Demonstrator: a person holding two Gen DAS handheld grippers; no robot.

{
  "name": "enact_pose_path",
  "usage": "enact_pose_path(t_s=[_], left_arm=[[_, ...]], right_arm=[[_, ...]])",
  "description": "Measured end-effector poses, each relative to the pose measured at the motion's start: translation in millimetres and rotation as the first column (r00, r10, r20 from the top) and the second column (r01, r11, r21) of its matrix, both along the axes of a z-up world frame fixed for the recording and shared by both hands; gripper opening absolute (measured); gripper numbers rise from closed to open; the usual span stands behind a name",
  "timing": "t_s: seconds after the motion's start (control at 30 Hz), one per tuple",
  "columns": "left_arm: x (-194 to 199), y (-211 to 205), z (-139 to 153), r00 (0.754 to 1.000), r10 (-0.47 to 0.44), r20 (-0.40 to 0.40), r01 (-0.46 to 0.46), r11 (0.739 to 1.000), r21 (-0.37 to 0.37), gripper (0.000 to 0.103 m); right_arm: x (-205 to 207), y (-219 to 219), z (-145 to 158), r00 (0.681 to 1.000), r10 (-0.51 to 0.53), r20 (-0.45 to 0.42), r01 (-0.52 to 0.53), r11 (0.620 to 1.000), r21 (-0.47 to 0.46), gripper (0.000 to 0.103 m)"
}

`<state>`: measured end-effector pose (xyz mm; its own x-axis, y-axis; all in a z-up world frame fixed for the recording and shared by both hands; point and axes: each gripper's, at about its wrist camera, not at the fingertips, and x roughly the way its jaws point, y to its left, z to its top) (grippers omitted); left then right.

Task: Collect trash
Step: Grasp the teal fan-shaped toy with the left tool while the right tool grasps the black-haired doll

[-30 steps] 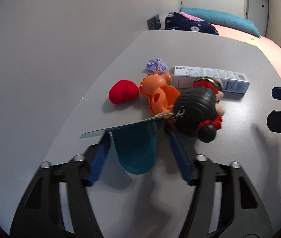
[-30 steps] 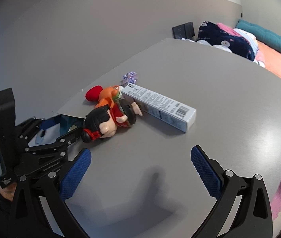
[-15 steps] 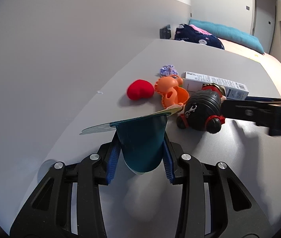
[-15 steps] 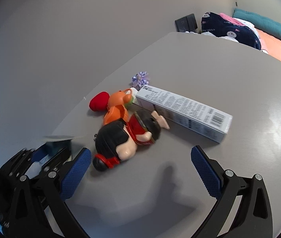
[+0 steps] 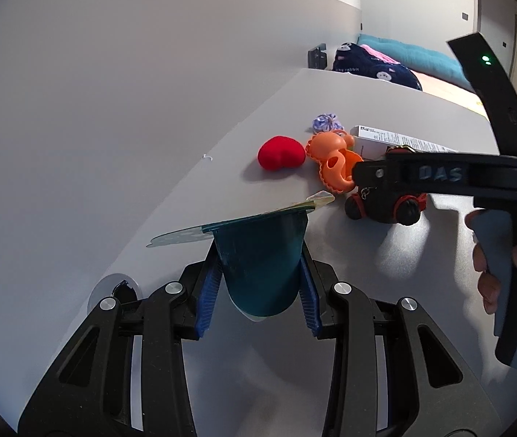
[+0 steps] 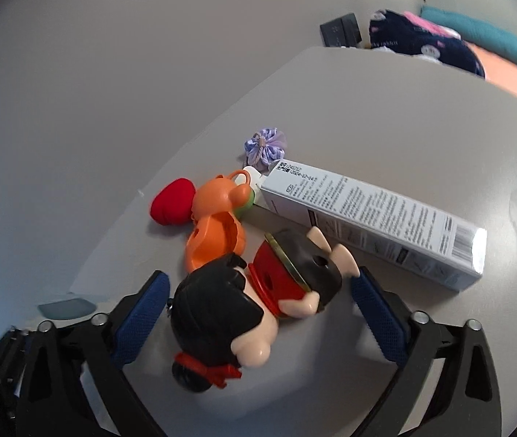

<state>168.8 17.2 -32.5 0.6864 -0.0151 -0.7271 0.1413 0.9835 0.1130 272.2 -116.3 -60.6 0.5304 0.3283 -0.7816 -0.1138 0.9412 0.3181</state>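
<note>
My left gripper (image 5: pixel 258 291) is shut on a teal plastic cup (image 5: pixel 263 255) with a peeled foil lid, held just above the grey table (image 5: pixel 192 200). My right gripper (image 6: pixel 258 313) is open, its blue pads on either side of a doll (image 6: pixel 254 302) with black hair and a red outfit that lies on the table. The doll also shows in the left wrist view (image 5: pixel 386 207), partly hidden by the right gripper's body. A long white carton (image 6: pixel 375 218) lies just beyond the doll.
An orange plastic toy (image 6: pixel 218 225), a red heart cushion (image 6: pixel 172 202) and a small purple fabric flower (image 6: pixel 265 145) lie by the wall. A bed with dark and teal bedding (image 6: pixel 440 43) stands beyond the table. A round cable port (image 5: pixel 114 291) sits left of the left gripper.
My left gripper closed on the teal cup and lifted it slightly. My right gripper moved forward and down until its open fingers came around the doll.
</note>
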Motion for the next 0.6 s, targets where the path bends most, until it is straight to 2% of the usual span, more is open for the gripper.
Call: enact_pose_path(t_s=[0.03, 0.23, 0.6], left_arm=[[0.0, -0.3, -0.2, 1.0, 0.001, -0.002, -0.001, 1.0, 0.002, 0.039], [-7.1, -2.9, 5.6, 1.0, 0.011, 0.005, -0.011, 1.0, -0.009, 0.039], [-26.6, -37.0, 26.1, 0.999, -0.008, 0.039, 0.008, 1.0, -0.014, 0.039]], right_arm=[[-0.4, 1.6, 0.6, 1.0, 0.012, 0.0, -0.012, 1.0, 0.005, 0.085], [-7.6, 2.3, 9.3, 0.999, 0.038, -0.004, -0.038, 0.999, -0.038, 0.084], [-40.4, -36.7, 34.6, 0.996, 0.072, 0.051, -0.071, 0.997, -0.021, 0.082]])
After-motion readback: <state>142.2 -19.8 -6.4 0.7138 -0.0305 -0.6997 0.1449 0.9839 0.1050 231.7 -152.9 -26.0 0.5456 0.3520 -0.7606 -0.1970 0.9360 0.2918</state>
